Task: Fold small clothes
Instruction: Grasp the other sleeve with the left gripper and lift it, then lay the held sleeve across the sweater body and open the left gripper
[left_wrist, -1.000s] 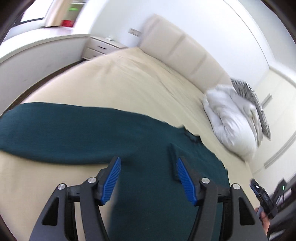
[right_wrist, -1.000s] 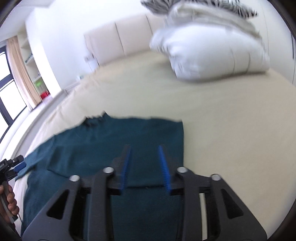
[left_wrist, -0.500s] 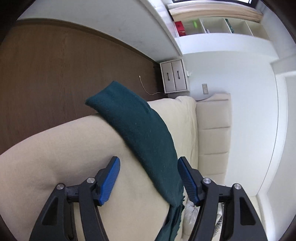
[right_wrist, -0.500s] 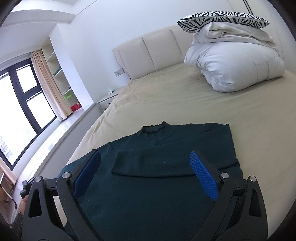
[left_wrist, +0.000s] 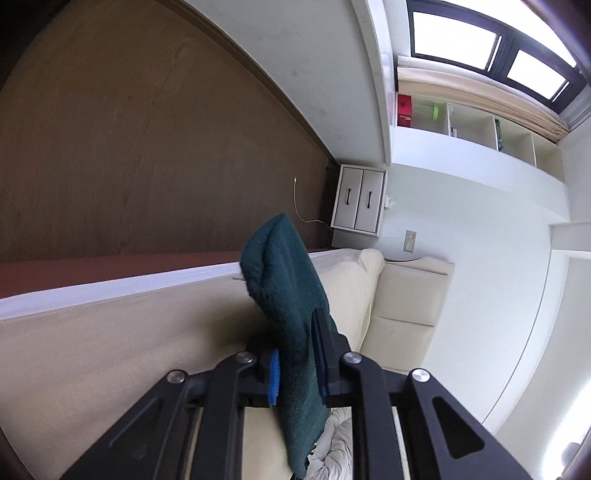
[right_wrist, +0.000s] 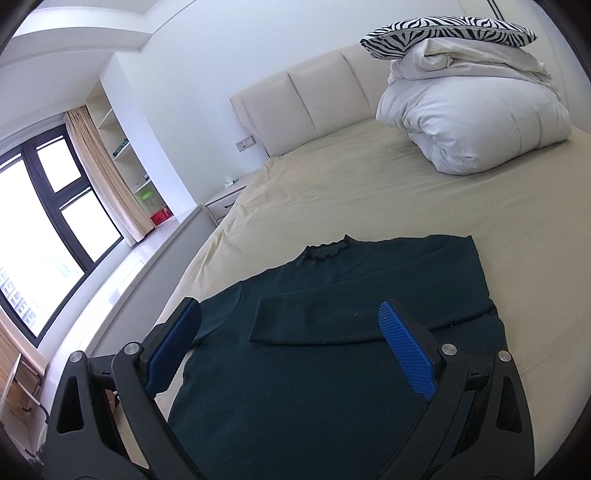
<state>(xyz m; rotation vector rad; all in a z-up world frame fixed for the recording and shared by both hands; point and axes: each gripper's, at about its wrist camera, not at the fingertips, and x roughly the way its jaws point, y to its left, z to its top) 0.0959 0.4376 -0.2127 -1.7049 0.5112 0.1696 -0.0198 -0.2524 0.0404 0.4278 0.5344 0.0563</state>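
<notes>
Green sweater half folded on a cream bed, one sleeve caught in the left gripper.

In the right wrist view, going left to right: a dark-framed window (right_wrist: 48, 206) at 9 o'clock, a curtain (right_wrist: 103, 177), shelves (right_wrist: 122, 147), a nightstand (right_wrist: 221, 203), then the bed (right_wrist: 369, 199) with its padded headboard (right_wrist: 310, 107) and a white duvet (right_wrist: 472, 122) at 1 o'clock under a zebra pillow (right_wrist: 447, 33). The sweater (right_wrist: 332, 354) lies flat at 6 o'clock, one sleeve folded across the chest. The right gripper (right_wrist: 291, 347) hangs above it, jaws wide, holding nothing. The left gripper (left_wrist: 295, 369) is closing its jaws on the other sleeve (left_wrist: 284, 295) at the bed's edge.
</notes>
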